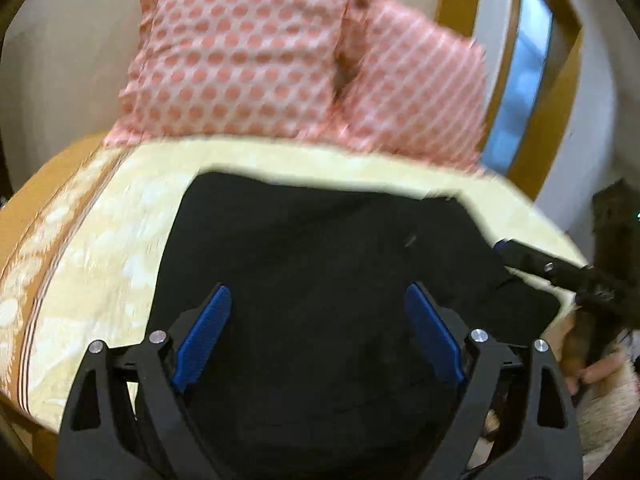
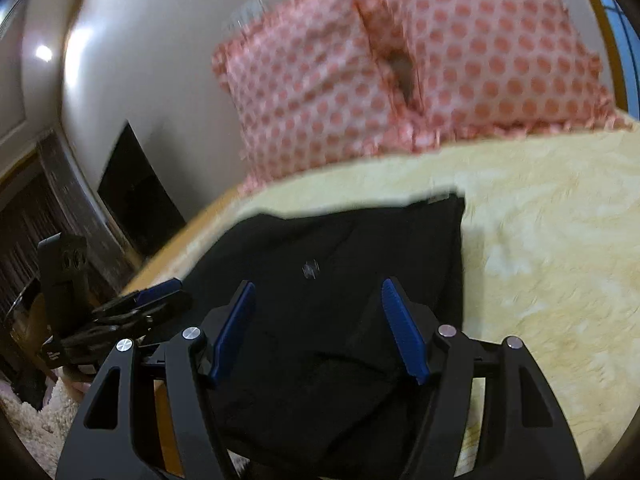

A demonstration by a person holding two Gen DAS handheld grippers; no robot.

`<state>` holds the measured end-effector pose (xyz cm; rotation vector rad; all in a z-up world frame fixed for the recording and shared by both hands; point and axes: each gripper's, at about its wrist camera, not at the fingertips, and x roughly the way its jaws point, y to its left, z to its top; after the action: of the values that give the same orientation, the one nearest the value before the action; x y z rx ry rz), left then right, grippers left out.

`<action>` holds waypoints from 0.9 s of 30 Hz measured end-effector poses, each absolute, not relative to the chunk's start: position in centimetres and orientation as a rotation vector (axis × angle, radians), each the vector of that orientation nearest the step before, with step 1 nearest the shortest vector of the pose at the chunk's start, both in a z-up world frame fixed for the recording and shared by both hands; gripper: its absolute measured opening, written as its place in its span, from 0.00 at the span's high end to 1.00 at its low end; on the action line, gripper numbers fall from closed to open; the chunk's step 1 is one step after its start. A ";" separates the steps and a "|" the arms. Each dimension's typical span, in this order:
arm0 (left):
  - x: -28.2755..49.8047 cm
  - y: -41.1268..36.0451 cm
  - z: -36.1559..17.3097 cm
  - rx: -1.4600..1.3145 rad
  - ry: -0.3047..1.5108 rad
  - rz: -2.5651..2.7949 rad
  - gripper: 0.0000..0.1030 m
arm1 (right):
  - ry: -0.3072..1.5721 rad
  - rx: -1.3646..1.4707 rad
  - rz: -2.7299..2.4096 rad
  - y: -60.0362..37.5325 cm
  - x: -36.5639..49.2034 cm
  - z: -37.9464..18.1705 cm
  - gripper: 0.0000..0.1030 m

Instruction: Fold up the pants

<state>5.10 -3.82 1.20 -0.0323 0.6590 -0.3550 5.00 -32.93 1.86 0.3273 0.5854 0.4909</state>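
The black pants [image 1: 320, 248] lie folded into a flat block on the cream bedspread [image 1: 120, 216]. They also show in the right wrist view [image 2: 352, 248]. My left gripper [image 1: 318, 300] is open above the pants, its blue pads [image 1: 204, 336] spread wide and empty. My right gripper [image 2: 318, 292] is open above the pants, empty. In the left wrist view the right gripper [image 1: 520, 256] reaches in from the right at the pants' edge. In the right wrist view the left gripper [image 2: 156, 292] shows at the left by the pants' edge.
Two pink dotted pillows [image 1: 248, 52] lean against the wall at the head of the bed, also in the right wrist view [image 2: 440, 60]. The bed's wooden edge [image 1: 36, 184] runs at left. A wooden-framed window [image 1: 520, 80] stands at right. Dark furniture [image 2: 136, 192] stands beside the bed.
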 end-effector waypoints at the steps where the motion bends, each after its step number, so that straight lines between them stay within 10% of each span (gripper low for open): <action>1: 5.4 -3.6 0.5 -0.031 0.672 -0.357 0.13 | 0.629 0.324 0.479 -32.8 5.4 1.2 0.35; 14: 3.0 -2.2 -1.6 -0.072 0.572 -0.486 0.02 | 0.716 0.457 0.392 -37.9 10.2 2.4 0.21; 27: 2.5 -1.8 -1.9 -0.090 0.534 -0.540 0.02 | 0.831 0.388 0.425 -36.0 13.3 -0.3 0.38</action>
<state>2.49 -1.79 -1.85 -0.0903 0.5343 -0.5404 13.29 -36.03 -0.34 0.3879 0.8313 0.4246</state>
